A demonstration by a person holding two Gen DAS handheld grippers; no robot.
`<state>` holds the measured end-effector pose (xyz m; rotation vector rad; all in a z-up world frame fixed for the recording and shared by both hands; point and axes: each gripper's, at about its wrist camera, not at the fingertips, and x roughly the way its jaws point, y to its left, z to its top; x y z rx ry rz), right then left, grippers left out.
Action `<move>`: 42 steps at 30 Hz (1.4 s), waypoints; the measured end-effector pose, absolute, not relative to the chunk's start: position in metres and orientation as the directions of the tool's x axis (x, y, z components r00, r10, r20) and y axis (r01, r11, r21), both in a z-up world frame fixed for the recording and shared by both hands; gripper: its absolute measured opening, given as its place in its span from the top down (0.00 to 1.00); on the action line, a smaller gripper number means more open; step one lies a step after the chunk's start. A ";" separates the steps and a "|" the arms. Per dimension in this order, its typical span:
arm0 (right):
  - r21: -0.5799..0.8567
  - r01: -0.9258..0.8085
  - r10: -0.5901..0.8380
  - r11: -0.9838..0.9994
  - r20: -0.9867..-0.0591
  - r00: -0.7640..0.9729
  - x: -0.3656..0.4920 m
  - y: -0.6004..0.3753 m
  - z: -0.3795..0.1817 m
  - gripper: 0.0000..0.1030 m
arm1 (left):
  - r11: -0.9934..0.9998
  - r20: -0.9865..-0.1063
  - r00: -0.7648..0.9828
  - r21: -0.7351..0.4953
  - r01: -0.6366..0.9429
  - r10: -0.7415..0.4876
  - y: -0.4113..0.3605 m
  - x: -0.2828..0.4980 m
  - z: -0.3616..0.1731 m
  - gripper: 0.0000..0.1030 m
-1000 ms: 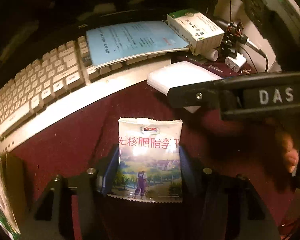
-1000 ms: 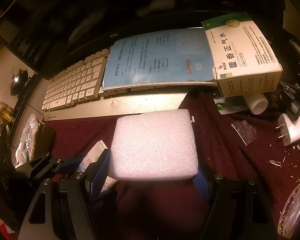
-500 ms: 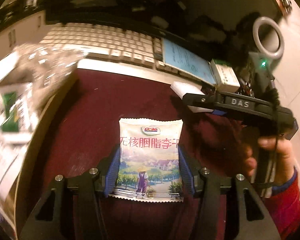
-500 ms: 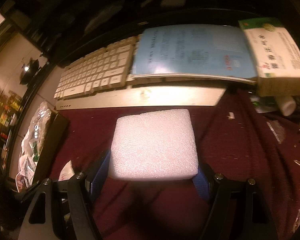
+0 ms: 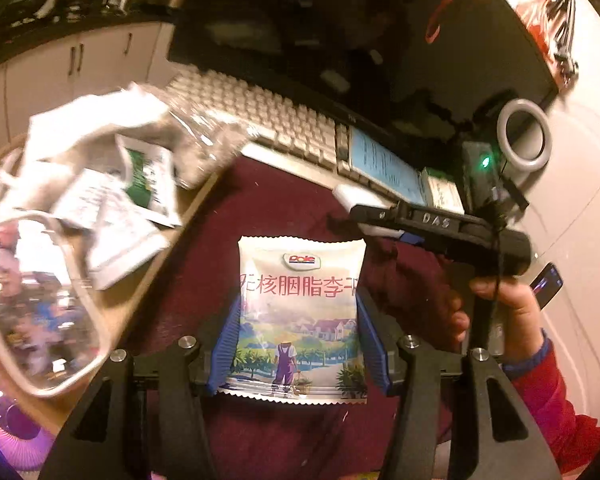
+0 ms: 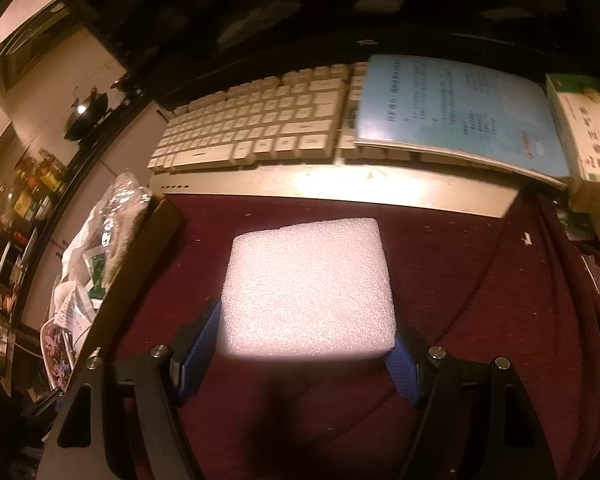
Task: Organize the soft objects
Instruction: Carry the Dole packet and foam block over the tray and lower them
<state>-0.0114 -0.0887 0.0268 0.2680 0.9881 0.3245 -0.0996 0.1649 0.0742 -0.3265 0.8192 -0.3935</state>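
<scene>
Clear container [image 5: 40, 304]: at the far left of your left wrist view, its rim curves round blurred contents you cannot make out.
Box of packets [image 6: 140, 248]: at the left edge of the dark red cloth [image 6: 480, 280]; the left view shows white packets [image 5: 112, 224], a green-printed one and crinkled clear wrap piled in it, with their print too blurred to read.
Left gripper [image 5: 298, 344]: your blue pads press both side edges of the snack pouch [image 5: 300, 320], closed to the pouch's width.
Pouch writing: "Dole" in a logo at the top, then a line of red Chinese characters above a picture of houses and a figure in overalls.
Pouch place: held above the middle of the cloth, flat face up.
Keyboard [image 6: 256, 128]: white, along the far edge of the cloth, in front of a dark monitor; key legends unreadable.
Right gripper [image 6: 306, 344]: your pads are clamped on the sides of the white foam block [image 6: 308, 288], which fills the gap between them.
Block place: held over the cloth's middle, near side of the keyboard.
Blue booklet [image 6: 452, 116]: lying on the keyboard's right end, its Chinese print blurred.
Green-and-white carton [image 6: 584, 132]: just right of the booklet, lettering illegible.
Only in the left view: your right hand [image 5: 512, 312] on the other gripper's handle, marked "DAS", a red sleeve, a ring light [image 5: 524, 140] and a green lamp.
</scene>
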 end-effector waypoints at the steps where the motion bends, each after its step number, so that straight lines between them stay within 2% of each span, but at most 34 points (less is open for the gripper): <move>1: 0.366 -0.151 0.390 0.918 -0.768 0.509 -0.012 -0.087 0.027 0.23 | 0.880 -0.626 0.635 -0.429 0.204 -0.452 0.172 -0.105 0.081 0.48; 8: 0.385 -0.199 0.431 0.901 -0.750 0.502 -0.015 -0.068 0.031 0.23 | 0.911 -0.610 0.711 -0.400 0.104 -0.349 0.224 -0.125 0.105 0.48; 23: 0.395 -0.281 0.485 0.874 -0.737 0.471 -0.022 -0.035 0.036 0.23 | 0.945 -0.638 0.763 -0.301 -0.125 -0.102 0.311 -0.118 0.111 0.48; 33: 0.435 -0.326 0.541 0.839 -0.731 0.417 -0.027 -0.015 0.035 0.23 | 0.910 -0.687 0.722 -0.346 -0.228 -0.081 0.367 -0.079 0.078 0.48; 36: 0.469 -0.352 0.582 0.810 -0.717 0.383 -0.025 -0.004 0.039 0.23 | 0.896 -0.690 0.716 -0.379 -0.230 -0.108 0.375 -0.075 0.067 0.48; 42: 0.443 -0.460 0.618 0.770 -0.696 0.365 -0.026 0.039 0.060 0.23 | 0.907 -0.696 0.711 -0.359 -0.221 -0.103 0.372 -0.066 0.060 0.48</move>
